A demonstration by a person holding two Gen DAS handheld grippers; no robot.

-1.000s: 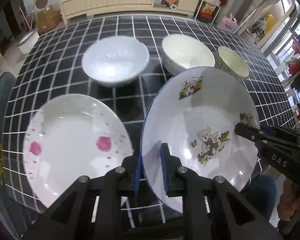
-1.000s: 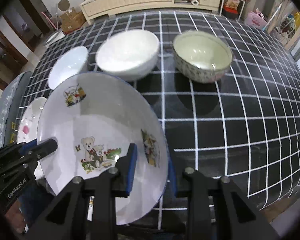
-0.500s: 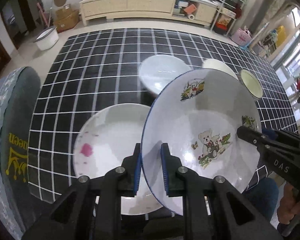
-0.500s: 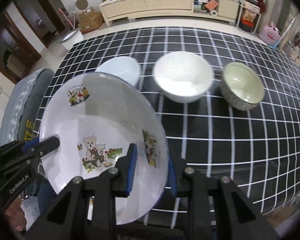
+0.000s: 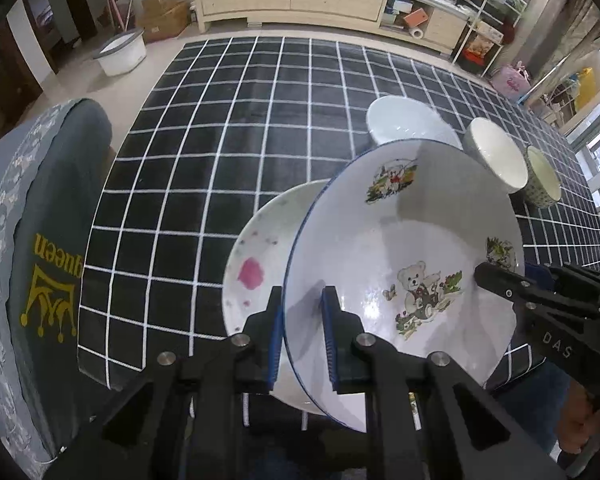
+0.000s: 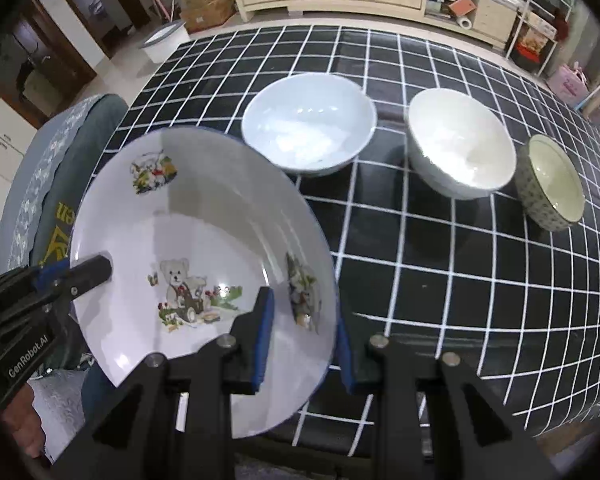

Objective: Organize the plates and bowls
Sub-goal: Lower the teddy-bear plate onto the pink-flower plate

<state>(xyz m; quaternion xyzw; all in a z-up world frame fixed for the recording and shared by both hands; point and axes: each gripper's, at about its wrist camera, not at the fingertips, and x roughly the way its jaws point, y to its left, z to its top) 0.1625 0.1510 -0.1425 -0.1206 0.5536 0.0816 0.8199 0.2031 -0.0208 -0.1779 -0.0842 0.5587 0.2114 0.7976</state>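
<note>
Both grippers hold one teddy-bear plate (image 5: pixel 404 248) with a blue rim, lifted above the table. My left gripper (image 5: pixel 302 336) is shut on its left rim; my right gripper (image 6: pixel 304 336) is shut on its right rim. The plate also shows in the right wrist view (image 6: pixel 188 248). Below it, on the table's near left corner, lies a white plate with pink flowers (image 5: pixel 260 256), partly hidden. A pale blue bowl (image 6: pixel 308 132), a white bowl (image 6: pixel 460 148) and a small patterned bowl (image 6: pixel 552 180) stand in a row further back.
The table has a black cloth with white grid lines (image 5: pixel 240 120). A grey chair back with a gold crown (image 5: pixel 40 260) stands at the table's left edge. A low cabinet (image 5: pixel 300 0) and a white tub (image 5: pixel 120 50) are on the floor beyond.
Both grippers have moved the teddy-bear plate left and up, so it now overlaps the pink-flower plate. The bowls have shifted right in both views.
</note>
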